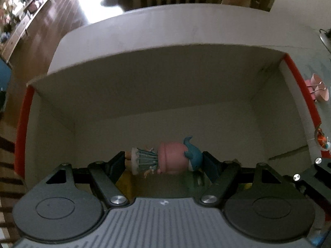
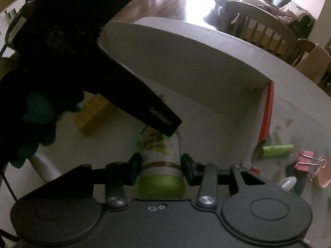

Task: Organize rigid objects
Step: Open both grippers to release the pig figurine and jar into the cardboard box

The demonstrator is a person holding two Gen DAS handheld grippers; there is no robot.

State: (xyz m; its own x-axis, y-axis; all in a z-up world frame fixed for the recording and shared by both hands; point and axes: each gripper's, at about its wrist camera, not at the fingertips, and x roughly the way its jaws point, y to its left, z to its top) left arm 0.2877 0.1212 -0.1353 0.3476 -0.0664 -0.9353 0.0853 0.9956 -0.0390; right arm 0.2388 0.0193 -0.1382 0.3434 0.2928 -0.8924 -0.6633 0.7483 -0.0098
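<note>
My left gripper [image 1: 164, 162] is shut on a doll figurine [image 1: 163, 158] with pink hair, a teal dress and a blue whale hat, held sideways over the open white box [image 1: 144, 78] with red outer sides. My right gripper [image 2: 161, 166] is shut on a bottle [image 2: 161, 165] with a green cap and a yellow-green label, held low inside the same box [image 2: 186, 62]. The left gripper's dark body [image 2: 72, 51] crosses the upper left of the right wrist view and covers the bottle's far end. A yellow box [image 2: 93, 113] lies on the box floor.
On the patterned table right of the box lie a pink binder clip [image 2: 308, 160], a pink cup [image 2: 323, 175], a green tube [image 2: 277, 150] and a small clear cap [image 2: 287, 183]. The clip and cup also show in the left wrist view [image 1: 316, 88]. Wooden chairs [image 2: 264, 31] stand beyond the table.
</note>
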